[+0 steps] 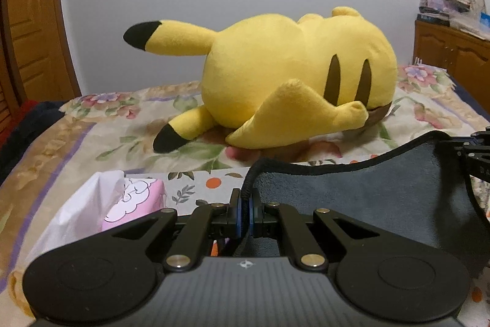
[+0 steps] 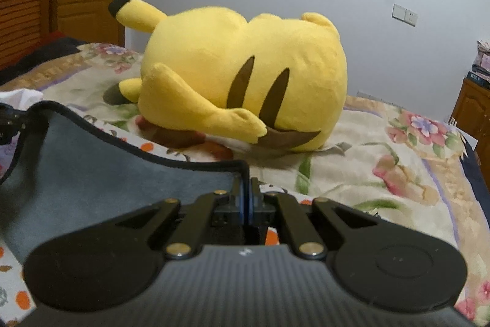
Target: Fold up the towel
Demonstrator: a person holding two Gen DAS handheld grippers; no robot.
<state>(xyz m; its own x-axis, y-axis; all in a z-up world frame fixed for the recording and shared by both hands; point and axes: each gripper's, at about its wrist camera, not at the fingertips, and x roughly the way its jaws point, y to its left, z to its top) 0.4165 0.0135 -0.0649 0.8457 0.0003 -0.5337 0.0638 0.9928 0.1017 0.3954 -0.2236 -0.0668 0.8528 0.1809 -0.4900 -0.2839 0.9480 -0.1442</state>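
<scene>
Left hand-held gripper point(image 1: 245, 210): jaws pinched tight on the towel point(image 1: 382, 189), clamped on a corner with the black corded hem running up between the blue pads. Right hand-held gripper point(image 2: 246, 201): also closed, clamped on the opposite corner of the same hem. In the left view the right gripper shows at 3 o'clock; in the right view the left one sits at 9 o'clock.

Towel is grey-blue, short fuzzy pile, black stitched border. It hangs between the two grippers, top edge sagging in a shallow curve, held above the bed point(image 1: 92, 124).

Bed cover is a floral print, soft and slightly rumpled, with a purple stripe border. Yellow plush toy point(image 1: 291, 72) lies on its side at 12 o'clock, beyond the towel's top edge and apart from it; fleecy, rounded, black ear tips, brown back stripes. Pink tissue pack point(image 1: 131, 201) with white crinkled tissue sits at 9 o'clock of the left gripper, just beside it.

Open cover lies at 2–3 o'clock in the right view. Wooden cabinet point(image 1: 453, 51) stands at the bed's far right edge.
</scene>
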